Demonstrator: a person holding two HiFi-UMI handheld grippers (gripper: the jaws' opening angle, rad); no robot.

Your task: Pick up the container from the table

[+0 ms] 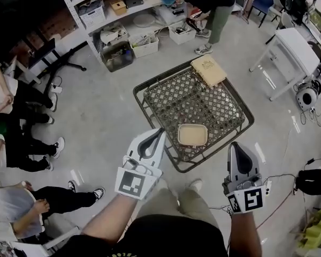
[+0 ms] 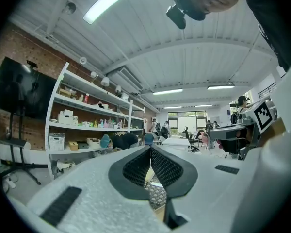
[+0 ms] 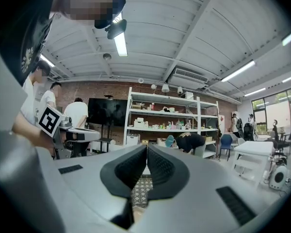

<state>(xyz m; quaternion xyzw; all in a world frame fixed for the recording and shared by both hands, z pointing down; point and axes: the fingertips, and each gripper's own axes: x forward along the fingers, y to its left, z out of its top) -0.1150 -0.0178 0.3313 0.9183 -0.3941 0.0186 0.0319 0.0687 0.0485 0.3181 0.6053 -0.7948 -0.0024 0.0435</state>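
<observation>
Right now the beige rectangular container (image 1: 192, 135) sits on the lattice-topped bench (image 1: 203, 98), close to the bench's edge nearest the person. A flat tan box (image 1: 208, 70) lies at the bench's far corner. The left gripper (image 1: 159, 133) hovers at the bench's near left edge, jaws pressed together on nothing. The right gripper (image 1: 234, 145) hangs off the bench's near right side, jaws likewise closed and empty.
</observation>
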